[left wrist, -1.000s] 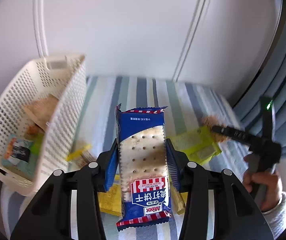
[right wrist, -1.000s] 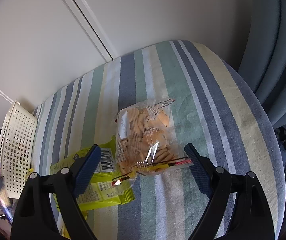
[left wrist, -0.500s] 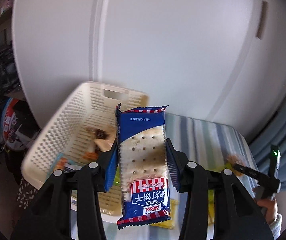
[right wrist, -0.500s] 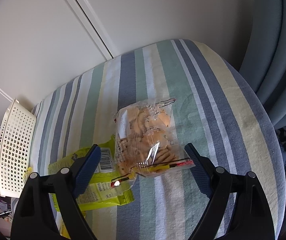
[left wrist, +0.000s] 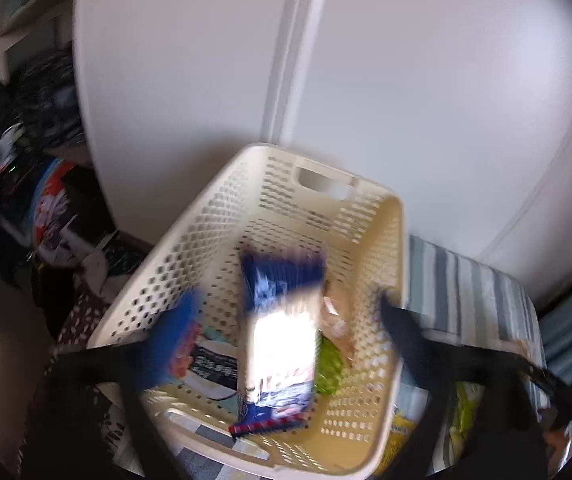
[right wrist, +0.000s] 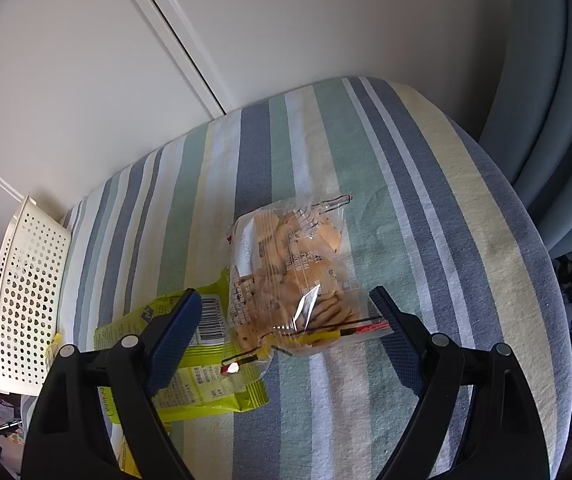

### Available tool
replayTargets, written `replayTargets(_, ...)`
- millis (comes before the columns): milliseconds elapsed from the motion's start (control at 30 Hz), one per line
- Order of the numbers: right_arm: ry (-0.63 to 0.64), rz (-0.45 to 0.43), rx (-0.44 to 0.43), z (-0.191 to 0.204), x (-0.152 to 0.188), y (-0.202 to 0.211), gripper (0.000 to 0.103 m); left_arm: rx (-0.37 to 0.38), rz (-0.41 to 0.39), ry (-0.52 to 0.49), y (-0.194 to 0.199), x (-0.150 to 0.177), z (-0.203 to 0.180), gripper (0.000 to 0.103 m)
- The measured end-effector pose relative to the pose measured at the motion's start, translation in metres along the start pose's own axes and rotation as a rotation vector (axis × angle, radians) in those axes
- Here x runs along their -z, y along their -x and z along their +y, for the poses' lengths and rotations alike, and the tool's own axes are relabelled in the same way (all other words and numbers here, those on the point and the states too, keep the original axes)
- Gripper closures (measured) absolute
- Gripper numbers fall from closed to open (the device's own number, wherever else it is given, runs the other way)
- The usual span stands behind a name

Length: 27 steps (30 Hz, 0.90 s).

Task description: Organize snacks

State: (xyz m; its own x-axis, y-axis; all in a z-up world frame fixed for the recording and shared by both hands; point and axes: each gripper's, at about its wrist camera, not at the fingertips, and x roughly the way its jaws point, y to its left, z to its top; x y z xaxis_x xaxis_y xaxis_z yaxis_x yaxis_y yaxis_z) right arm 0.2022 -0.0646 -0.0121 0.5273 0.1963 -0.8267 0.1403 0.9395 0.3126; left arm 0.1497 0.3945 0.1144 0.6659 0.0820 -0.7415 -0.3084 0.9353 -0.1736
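In the left wrist view, the blue soda cracker packet [left wrist: 282,340] is motion-blurred and sits loose between the spread fingers of my left gripper [left wrist: 286,328], which is open over the cream perforated basket [left wrist: 399,264]. The packet appears to be dropping into the basket, above a green packet [left wrist: 329,368] and a dark packet [left wrist: 214,364]. In the right wrist view, my right gripper [right wrist: 284,300] is open just above a clear bag of cookies [right wrist: 286,264] on the striped tablecloth [right wrist: 445,200], with a finger on either side. A yellow-green packet [right wrist: 202,376] lies under the left finger.
The basket [right wrist: 30,300] stands at the table's left end, by a white cabinet door. Blue curtains [right wrist: 557,80] hang past the table's right edge. Left of the basket, clutter covers the floor [left wrist: 46,220]. More yellow-green packets [left wrist: 461,408] lie right of the basket.
My left gripper swung left over the basket, opened, and let go of the cracker packet. The right gripper stayed over the cookie bag, slightly closer.
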Motion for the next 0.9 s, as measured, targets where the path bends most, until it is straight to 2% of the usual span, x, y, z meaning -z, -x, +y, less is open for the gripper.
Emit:
replayTargets(133, -0.001, -0.001, -0.001, 0.0, 0.0, 0.0, 0.018, 0.023, 0.007, 0.035, -0.003, 0.008, 0.002, 0.002)
replayTargets(400, -0.016, -0.007, -0.011, -0.003, -0.001, 0.0, 0.018, 0.009, -0.048, -0.058, 0.012, 0.02, -0.024, 0.002)
replayTargets(600, 0.015, -0.018, -0.007, 0.001, -0.006, 0.0, 0.018, 0.043, -0.084, -0.064, 0.031, 0.019, -0.033, 0.002)
replayTargets(833, 0.031, 0.043, 0.011, 0.003, -0.014, -0.019, 0.017, 0.074, -0.102, -0.073, 0.044, 0.022, -0.039, 0.002)
replayTargets(867, 0.041, 0.045, 0.016, 0.004, -0.015, -0.02, 0.017, 0.078, -0.101, -0.077, 0.046, 0.023, -0.04, 0.002)
replayTargets(900, 0.054, 0.047, 0.021, 0.006, -0.014, -0.02, 0.023, 0.079, -0.1, -0.078, 0.046, 0.023, -0.04, 0.002)
